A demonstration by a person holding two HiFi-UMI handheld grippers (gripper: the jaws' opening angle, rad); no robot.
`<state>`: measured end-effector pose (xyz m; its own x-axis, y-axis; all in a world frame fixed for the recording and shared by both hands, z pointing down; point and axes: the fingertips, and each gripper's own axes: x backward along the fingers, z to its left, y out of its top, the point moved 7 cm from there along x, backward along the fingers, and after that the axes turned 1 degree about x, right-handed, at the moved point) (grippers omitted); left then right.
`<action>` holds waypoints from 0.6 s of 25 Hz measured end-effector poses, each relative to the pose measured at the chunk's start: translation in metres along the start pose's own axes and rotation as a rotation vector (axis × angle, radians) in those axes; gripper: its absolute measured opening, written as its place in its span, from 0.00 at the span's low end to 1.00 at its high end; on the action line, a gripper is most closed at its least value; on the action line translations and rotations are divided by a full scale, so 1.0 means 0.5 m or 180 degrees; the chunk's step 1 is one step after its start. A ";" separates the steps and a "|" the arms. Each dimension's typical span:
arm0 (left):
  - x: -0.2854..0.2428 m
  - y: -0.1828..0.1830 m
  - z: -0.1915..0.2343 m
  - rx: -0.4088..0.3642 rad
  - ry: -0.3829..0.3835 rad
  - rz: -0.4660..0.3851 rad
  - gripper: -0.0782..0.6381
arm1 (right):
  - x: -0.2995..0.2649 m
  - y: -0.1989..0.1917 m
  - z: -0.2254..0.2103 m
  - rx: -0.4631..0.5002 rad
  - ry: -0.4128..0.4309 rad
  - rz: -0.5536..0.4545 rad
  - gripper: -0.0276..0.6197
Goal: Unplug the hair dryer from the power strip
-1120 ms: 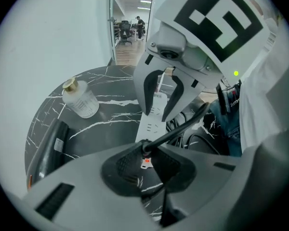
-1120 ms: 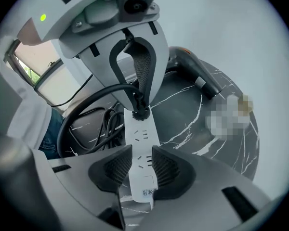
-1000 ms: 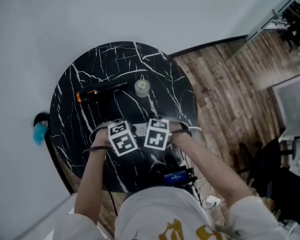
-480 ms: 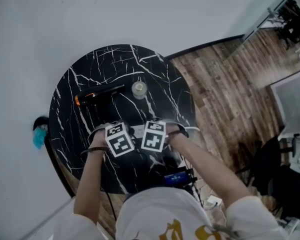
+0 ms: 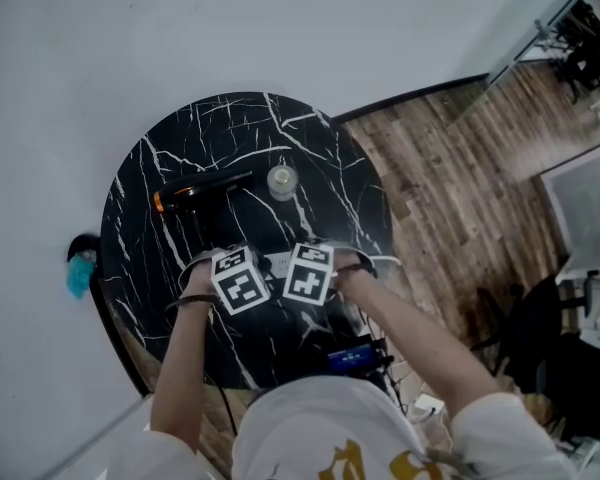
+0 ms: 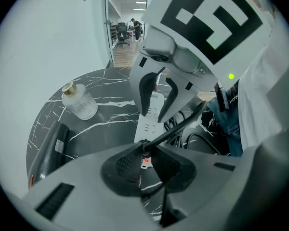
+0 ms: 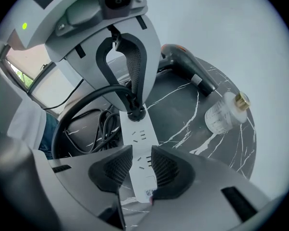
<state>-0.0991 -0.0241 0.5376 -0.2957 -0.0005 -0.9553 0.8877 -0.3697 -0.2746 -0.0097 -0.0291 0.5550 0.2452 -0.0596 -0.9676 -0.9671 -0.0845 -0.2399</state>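
Note:
A black hair dryer (image 5: pixel 205 188) lies at the far left of the round black marble table (image 5: pixel 230 128). Its black plug (image 7: pixel 135 113) sits in the end of a white power strip (image 7: pixel 142 146) near the table's front. My left gripper (image 6: pixel 147 165) points steeply down and is shut on that plug, and the cord (image 6: pixel 183 124) leads away to the right. My right gripper (image 7: pixel 137 170) faces it, with its pads closed on the two sides of the power strip (image 6: pixel 151 114). In the head view both marker cubes sit side by side, the left gripper (image 5: pixel 250 268) beside the right gripper (image 5: pixel 310 271).
A small glass bottle (image 5: pixel 283 179) with a gold cap stands just beyond the grippers, right of the hair dryer. Black cables (image 7: pixel 94 126) coil at the table's near edge by the person's body. The wooden floor (image 5: pixel 460 188) lies to the right and a white wall behind.

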 end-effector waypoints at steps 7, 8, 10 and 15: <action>0.001 -0.002 0.004 0.0100 -0.0045 -0.0064 0.18 | -0.001 0.001 0.000 -0.0033 -0.0015 -0.0009 0.23; 0.000 -0.002 0.005 0.0102 -0.0045 -0.0061 0.18 | -0.001 0.002 0.000 -0.0044 -0.0016 -0.0036 0.23; 0.001 -0.001 0.011 0.0178 -0.0052 -0.0090 0.18 | -0.001 0.004 0.000 -0.0066 -0.0013 -0.0052 0.23; 0.004 -0.001 0.003 0.0048 -0.0004 -0.0041 0.18 | -0.003 0.006 -0.002 -0.0070 -0.0026 -0.0047 0.23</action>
<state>-0.1007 -0.0254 0.5362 -0.3075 0.0033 -0.9515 0.8784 -0.3835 -0.2852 -0.0127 -0.0302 0.5557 0.2588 -0.0501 -0.9646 -0.9617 -0.1072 -0.2524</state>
